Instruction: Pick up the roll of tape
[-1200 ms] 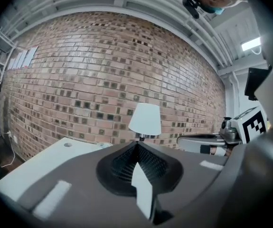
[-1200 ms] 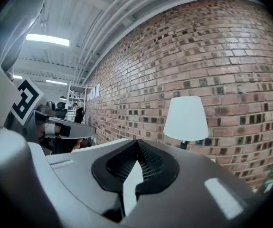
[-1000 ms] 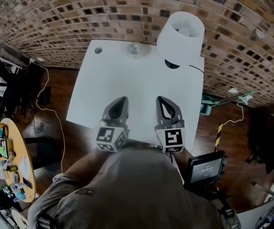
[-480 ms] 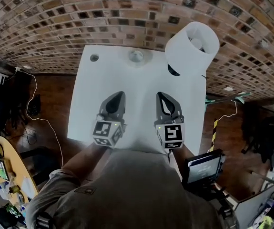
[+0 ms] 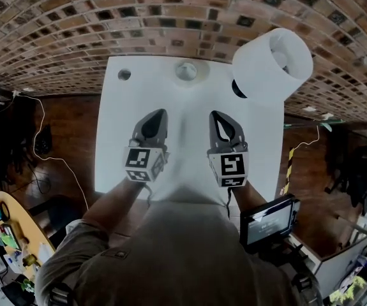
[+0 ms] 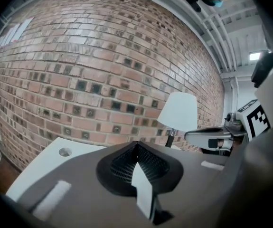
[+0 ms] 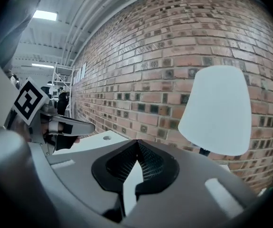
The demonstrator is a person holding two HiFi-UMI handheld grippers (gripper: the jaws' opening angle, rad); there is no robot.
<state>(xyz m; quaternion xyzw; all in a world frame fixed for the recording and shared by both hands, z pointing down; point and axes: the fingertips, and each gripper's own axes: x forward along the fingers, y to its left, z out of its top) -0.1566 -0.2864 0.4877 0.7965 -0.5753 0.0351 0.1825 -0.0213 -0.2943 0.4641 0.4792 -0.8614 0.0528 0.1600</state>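
Brick wall (image 5: 106, 18) backed the white worktop (image 5: 184, 142). I noted the roll of tape (image 5: 185, 71) just left of the lamp (image 5: 272, 62), by the wall. Left gripper (image 5: 159, 113) and right gripper (image 5: 216, 115) were both clenched, empty, nearer me than the lamp.

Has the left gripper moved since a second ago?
Yes. The left gripper has moved forward over the white table, nearer its far edge.

Roll of tape (image 5: 186, 71): small, indistinct
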